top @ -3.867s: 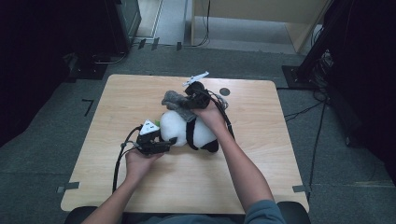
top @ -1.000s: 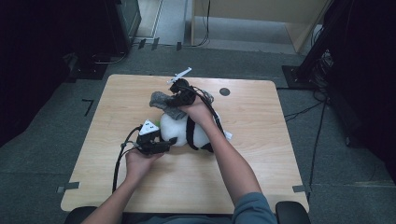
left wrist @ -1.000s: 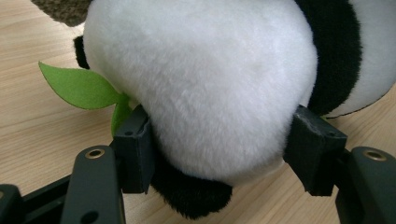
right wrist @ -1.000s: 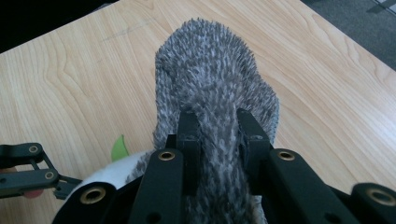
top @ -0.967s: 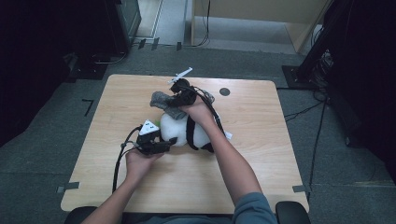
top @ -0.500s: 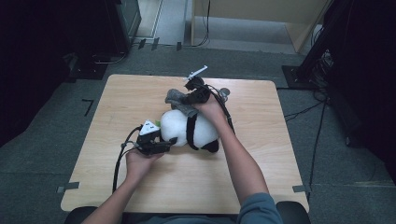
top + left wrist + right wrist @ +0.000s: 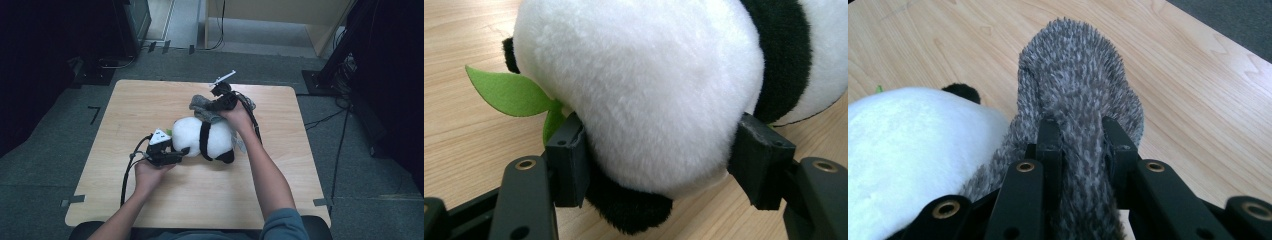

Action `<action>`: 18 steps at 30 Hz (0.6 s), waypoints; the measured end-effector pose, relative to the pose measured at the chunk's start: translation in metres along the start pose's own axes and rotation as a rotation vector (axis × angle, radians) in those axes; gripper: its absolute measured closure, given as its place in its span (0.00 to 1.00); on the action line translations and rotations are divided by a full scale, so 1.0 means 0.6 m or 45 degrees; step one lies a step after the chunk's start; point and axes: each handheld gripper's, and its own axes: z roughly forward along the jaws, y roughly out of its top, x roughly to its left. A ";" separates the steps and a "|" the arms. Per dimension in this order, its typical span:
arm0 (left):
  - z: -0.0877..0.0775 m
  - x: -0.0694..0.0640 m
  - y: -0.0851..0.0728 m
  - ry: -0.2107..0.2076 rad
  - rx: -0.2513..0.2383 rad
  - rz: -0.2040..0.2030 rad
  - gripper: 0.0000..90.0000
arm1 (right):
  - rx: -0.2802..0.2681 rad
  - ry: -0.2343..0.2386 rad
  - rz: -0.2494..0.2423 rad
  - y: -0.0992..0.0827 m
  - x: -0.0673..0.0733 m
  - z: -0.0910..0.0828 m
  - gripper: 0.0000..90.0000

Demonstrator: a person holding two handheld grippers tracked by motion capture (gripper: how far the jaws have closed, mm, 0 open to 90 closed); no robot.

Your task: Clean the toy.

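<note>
A black-and-white plush panda (image 7: 205, 138) lies on its side in the middle of the wooden table (image 7: 120, 110). My left gripper (image 7: 176, 155) is shut on the panda's white head (image 7: 644, 90), a pad pressed into the fur on each side, with a green felt leaf (image 7: 509, 92) sticking out beside it. My right gripper (image 7: 212, 107) is shut on a fuzzy grey cloth piece (image 7: 1078, 90), pinched between its two black jaws. That grey cloth (image 7: 202, 107) rests against the far side of the panda's body (image 7: 913, 150).
The table's far edge (image 7: 200, 82) drops to grey carpet with cables and dark stands. A black cable (image 7: 127, 172) trails from the left gripper toward the near edge. Bare wood lies to the left and right of the toy.
My right gripper has swung to the right with the grey cloth pinched in it, from over the panda's left part to nearer the table's middle back. The left gripper and panda have stayed put.
</note>
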 end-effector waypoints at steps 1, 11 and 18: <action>0.000 0.000 0.000 0.000 0.001 0.004 0.37 | -0.003 0.003 0.010 -0.003 -0.003 -0.001 0.83; 0.000 0.000 0.000 -0.002 0.003 0.003 0.37 | -0.031 -0.012 0.088 -0.030 -0.034 -0.022 0.83; 0.001 0.000 -0.001 -0.001 -0.002 0.001 0.37 | -0.046 -0.025 0.136 -0.049 -0.056 -0.040 0.83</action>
